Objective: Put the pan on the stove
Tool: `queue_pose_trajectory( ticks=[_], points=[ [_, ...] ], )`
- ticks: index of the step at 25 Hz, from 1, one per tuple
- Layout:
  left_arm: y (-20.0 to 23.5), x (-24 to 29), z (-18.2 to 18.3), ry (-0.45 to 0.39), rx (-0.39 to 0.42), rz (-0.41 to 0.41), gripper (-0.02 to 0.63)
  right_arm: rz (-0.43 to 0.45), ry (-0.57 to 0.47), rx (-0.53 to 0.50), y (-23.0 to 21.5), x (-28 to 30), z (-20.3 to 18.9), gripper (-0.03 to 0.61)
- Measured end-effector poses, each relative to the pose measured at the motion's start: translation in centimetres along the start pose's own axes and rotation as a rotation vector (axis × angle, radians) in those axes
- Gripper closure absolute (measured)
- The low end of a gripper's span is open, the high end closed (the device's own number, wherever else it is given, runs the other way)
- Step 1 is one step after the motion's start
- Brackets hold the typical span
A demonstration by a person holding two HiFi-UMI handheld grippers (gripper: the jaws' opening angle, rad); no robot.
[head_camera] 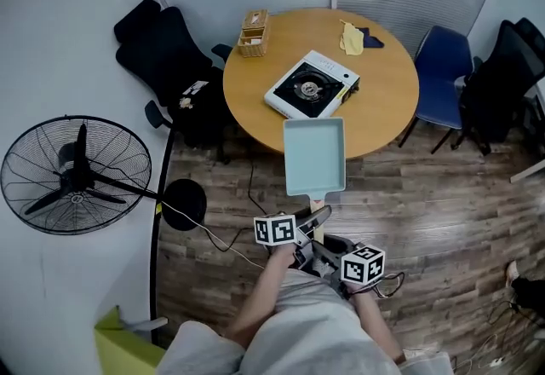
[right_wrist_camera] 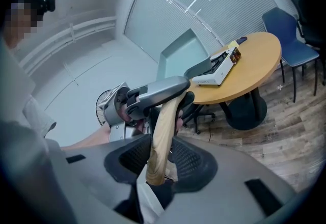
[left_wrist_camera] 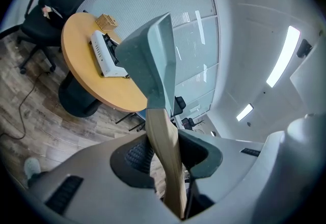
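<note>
A pale blue rectangular pan (head_camera: 315, 156) with a wooden handle (head_camera: 317, 206) hangs in the air just before the near edge of the round wooden table (head_camera: 387, 105). Both grippers hold that handle. My left gripper (head_camera: 308, 225) is shut on it closer to the pan, with the handle (left_wrist_camera: 165, 151) running up between its pads to the pan (left_wrist_camera: 153, 60). My right gripper (head_camera: 328, 249) is shut on the handle's end (right_wrist_camera: 160, 136). The white portable stove (head_camera: 311, 85) with a black burner sits on the table beyond the pan, and also shows in the gripper views (left_wrist_camera: 104, 55) (right_wrist_camera: 221, 67).
On the table stand a wooden box (head_camera: 253, 32) and a yellow cloth (head_camera: 351, 38). A black office chair (head_camera: 166, 49) stands at the left, a blue chair (head_camera: 443, 66) at the right. A floor fan (head_camera: 77, 173) and its cable (head_camera: 217, 237) lie at my left.
</note>
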State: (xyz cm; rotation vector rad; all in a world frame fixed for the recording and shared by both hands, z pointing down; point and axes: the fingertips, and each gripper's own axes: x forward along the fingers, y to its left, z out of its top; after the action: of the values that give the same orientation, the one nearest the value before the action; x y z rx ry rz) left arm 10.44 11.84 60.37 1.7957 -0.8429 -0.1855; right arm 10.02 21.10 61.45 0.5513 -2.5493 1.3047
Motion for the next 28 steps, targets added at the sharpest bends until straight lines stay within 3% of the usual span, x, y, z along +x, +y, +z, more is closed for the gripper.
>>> queue_pose_trajectory(
  ticks=[12,28],
  points=[
    [1.7,1.9,2.1,-0.008,-0.053,-0.019,0.468,-0.020,0.005,-0.002,-2.2,1.1,2.0,0.437],
    [6.2,8.2,12.8,0.038,-0.097,-0.029,0.468,-0.058,0.013,0.031,-8.5,7.3,11.8,0.434]
  ],
)
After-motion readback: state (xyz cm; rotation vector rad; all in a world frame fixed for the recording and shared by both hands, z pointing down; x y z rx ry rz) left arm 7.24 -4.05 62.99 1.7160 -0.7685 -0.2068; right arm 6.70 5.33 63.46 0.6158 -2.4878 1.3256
